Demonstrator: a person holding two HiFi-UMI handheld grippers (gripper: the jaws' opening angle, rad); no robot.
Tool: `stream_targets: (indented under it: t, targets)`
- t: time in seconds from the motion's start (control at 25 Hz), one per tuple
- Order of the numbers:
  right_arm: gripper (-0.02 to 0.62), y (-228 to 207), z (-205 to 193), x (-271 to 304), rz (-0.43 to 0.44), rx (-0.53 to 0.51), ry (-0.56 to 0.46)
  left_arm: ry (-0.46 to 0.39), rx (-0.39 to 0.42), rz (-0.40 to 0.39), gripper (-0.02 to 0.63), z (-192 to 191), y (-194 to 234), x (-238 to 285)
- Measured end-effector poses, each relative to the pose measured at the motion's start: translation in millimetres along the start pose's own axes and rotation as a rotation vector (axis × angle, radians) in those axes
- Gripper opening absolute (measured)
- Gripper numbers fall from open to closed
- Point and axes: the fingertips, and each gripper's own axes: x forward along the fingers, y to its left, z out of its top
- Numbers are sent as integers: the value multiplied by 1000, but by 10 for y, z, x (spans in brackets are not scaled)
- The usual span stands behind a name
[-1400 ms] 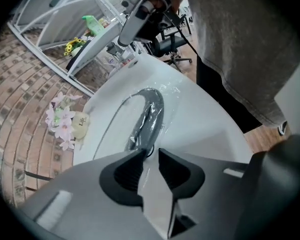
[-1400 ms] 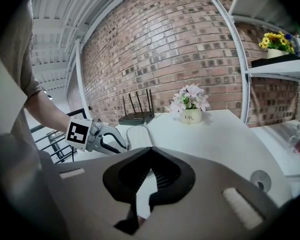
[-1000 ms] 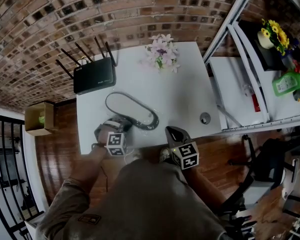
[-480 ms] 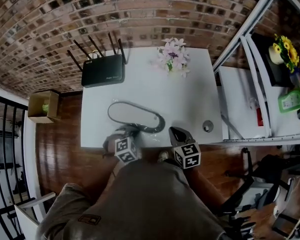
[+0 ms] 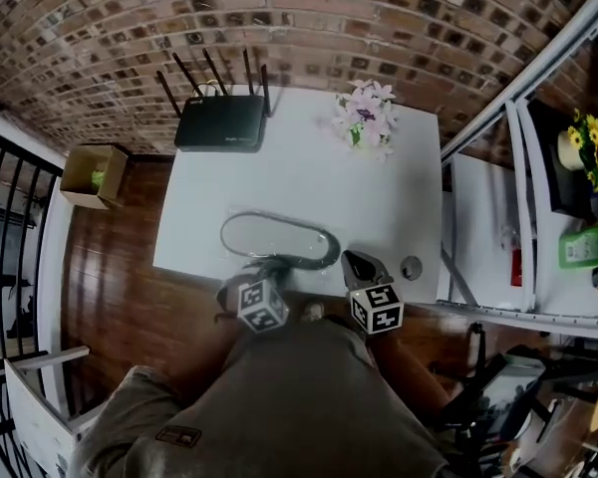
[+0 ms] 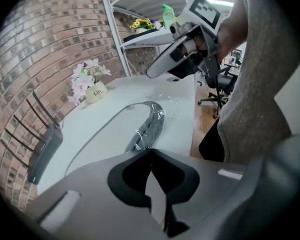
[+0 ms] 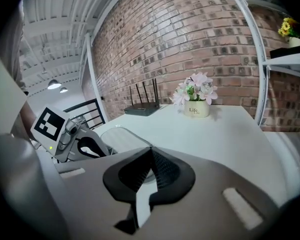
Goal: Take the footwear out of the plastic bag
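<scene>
A clear plastic bag (image 5: 324,252) lies flat near the white table's (image 5: 309,182) front edge, with pale grey flat footwear (image 5: 274,237) inside it. The bag's dark, bunched end (image 6: 146,133) runs straight into the tips of my left gripper (image 6: 151,153), which is shut on it at the table's front edge (image 5: 263,279). My right gripper (image 5: 361,267) hovers just right of the bag, shut, with nothing between its jaws (image 7: 151,153). From the right gripper view, the bag (image 7: 121,135) lies just beyond those tips, with the left gripper (image 7: 90,148) beside it.
A black router (image 5: 222,122) and a pot of pink flowers (image 5: 367,119) stand at the table's far edge. A small round disc (image 5: 411,266) sits at the front right corner. A white shelf rack (image 5: 523,217) flanks the right; a cardboard box (image 5: 92,172) is on the floor left.
My left gripper has slid right along the table's front edge and rolled, still at the bag's bunched end. The right gripper has shifted only slightly. The bag stays on the table.
</scene>
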Motion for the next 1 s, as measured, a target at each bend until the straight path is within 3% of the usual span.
stream_targets:
  t: [0.28,0.52,0.8,1.0]
  targets:
    - [12,-105,-33,-6,39,1,4,-41,-68,34,11,94,1,-88]
    - [12,-163,-131,23,49,29,7,-121,-99,67,110,106,117,-392]
    - [13,-147,-174,72,10,48,45,-91,-61,113,137,-325,638,-566]
    - [14,-153,-195,84,-59,72,86,-53,-51,61,134,-724,909,-556]
